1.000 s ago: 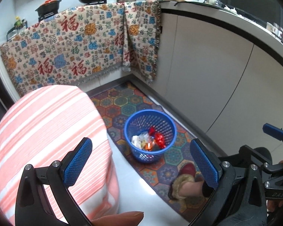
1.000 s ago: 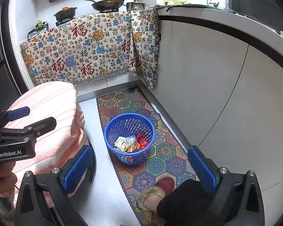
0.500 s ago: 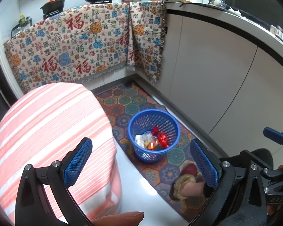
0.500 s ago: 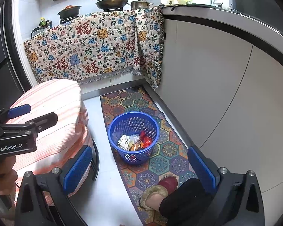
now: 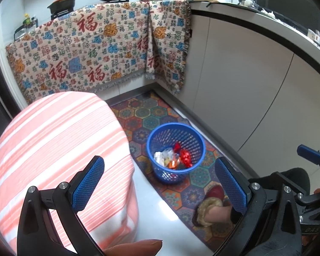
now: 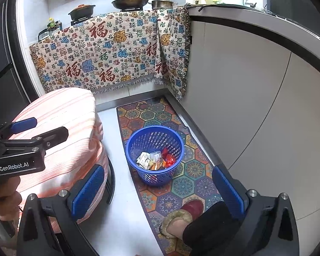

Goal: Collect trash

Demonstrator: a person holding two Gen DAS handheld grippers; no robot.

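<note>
**Both claws empty above the kitchen floor**

I hold both tools high and tilted down toward the floor, side by side. Below and ahead of me runs the white cabinet front point(image 6: 245, 89), with a patterned blanket point(image 5: 100, 49) draped over the counter at the far end. To my left is a round stool under a pink striped cover point(image 5: 53, 149). A hexagon-patterned rug point(image 6: 160, 115) lies along the cabinet base, and my foot in a red slipper point(image 6: 189, 208) stands on its near end.

The blue basket point(image 6: 136, 136) sits upright on the rug, between the stool and the cabinet. The trash point(image 6: 154, 160) lies in its bottom: crumpled wrappers, pale and orange, with a shiny red piece on the right.

My left claw point(image 5: 160, 185) has its blue pads wide apart, gripping nothing and touching nothing. My right claw point(image 6: 157, 192) is spread just as wide and equally empty. Both hang well above the basket.
</note>
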